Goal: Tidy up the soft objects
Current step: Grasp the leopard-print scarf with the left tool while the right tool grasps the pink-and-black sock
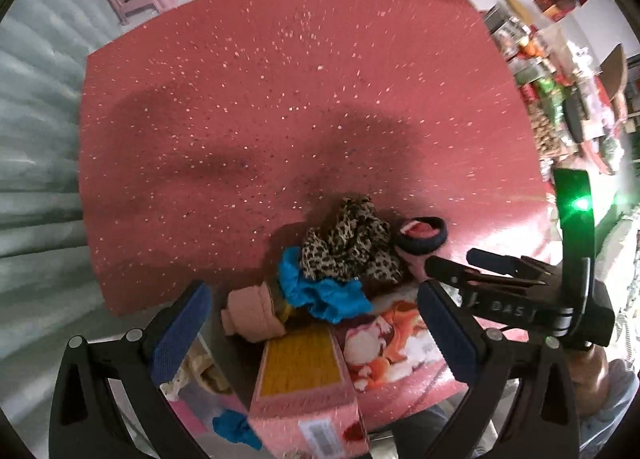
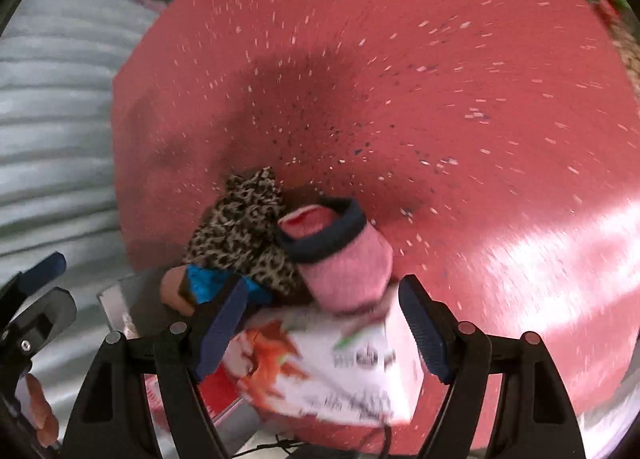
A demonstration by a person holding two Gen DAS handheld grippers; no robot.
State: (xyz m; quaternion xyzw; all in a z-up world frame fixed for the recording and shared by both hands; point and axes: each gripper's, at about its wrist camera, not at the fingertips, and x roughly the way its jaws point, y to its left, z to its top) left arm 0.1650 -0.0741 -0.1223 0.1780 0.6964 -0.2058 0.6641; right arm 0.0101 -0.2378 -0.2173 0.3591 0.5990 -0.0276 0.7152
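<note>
Both claws, left (image 1: 312, 323) and right (image 2: 322, 319), hang released above the socks (image 2: 340, 255) heaped on the box (image 2: 340, 363) at the bench (image 1: 280, 99) edge; a clumsy grab could tumble them off.

leopard-print scrunchie (image 1: 352, 243), blue scrunchie (image 1: 320, 293), speckled red table (image 1: 280, 99)

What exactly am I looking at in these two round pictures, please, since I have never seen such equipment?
No robot here: a person holds a pair of tongs in each hand, each with a fisheye camera looking along its fingers. One picture comes from the left tongs, the other from the right tongs. Both are open and hold nothing. Below is a red speckled table. Near its edge lies a heap of soft things: a leopard-print scrunchie, a blue scrunchie, a pink sock with dark cuff and a beige roll, beside a printed box.
</note>
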